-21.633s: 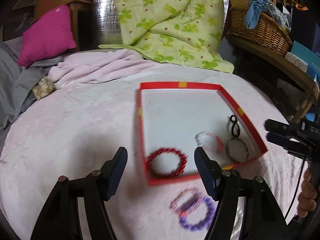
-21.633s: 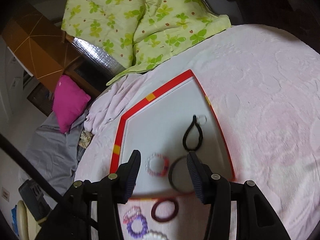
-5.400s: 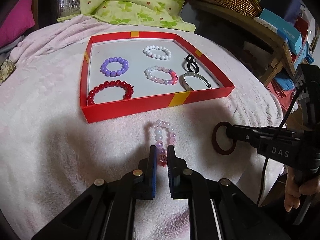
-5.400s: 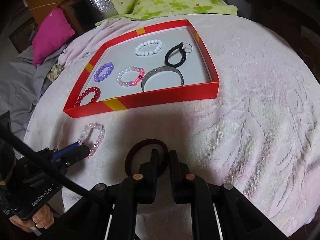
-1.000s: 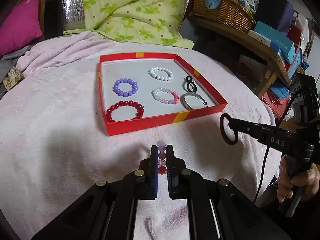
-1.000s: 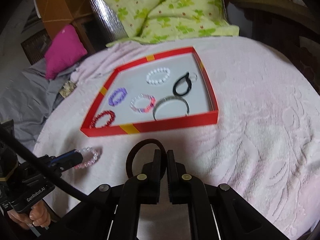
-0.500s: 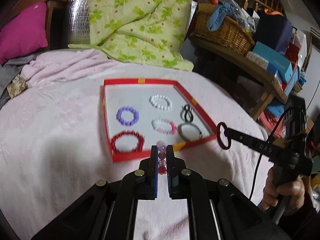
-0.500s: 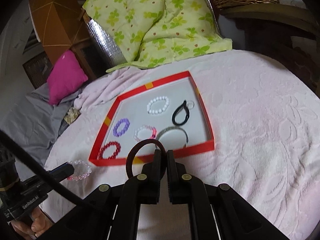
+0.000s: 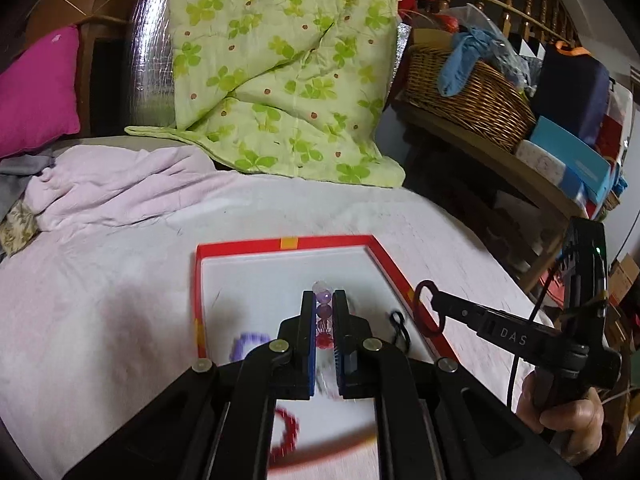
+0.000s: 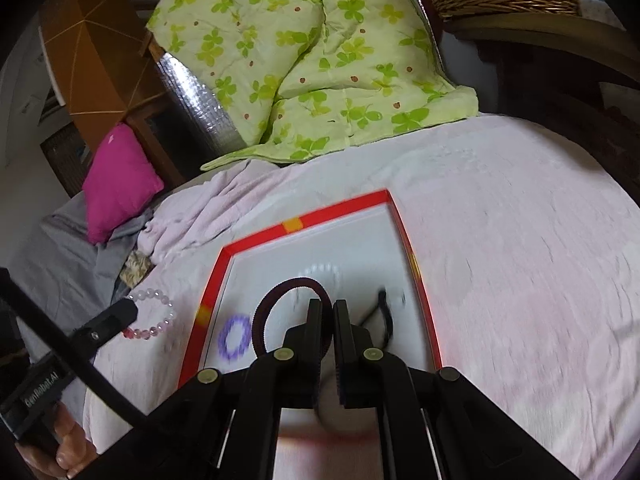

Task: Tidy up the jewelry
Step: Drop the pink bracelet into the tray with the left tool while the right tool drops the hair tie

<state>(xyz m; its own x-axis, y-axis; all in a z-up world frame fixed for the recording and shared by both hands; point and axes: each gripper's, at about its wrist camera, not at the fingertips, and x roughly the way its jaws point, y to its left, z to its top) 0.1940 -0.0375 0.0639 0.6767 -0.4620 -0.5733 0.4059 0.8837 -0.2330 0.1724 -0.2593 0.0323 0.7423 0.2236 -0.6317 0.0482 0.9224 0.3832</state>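
Observation:
My left gripper is shut on a pink bead bracelet and hangs over the red-rimmed white tray. Blurred under it in the tray lie a purple bracelet, a red bead bracelet and a black hair tie. My right gripper is shut on a dark maroon ring, held above the tray near its right rim. A white bead bracelet lies beyond it. In the right wrist view the left gripper carries the pink bracelet at the tray's left edge.
The tray rests on a pale pink blanket that covers a round surface. Behind are a green clover quilt and a magenta pillow. A wicker basket and boxes sit on a shelf at the right.
Both grippers have moved forward and upward with the bracelet and the ring still in them. The tray, in front of them before, now lies under the fingers.

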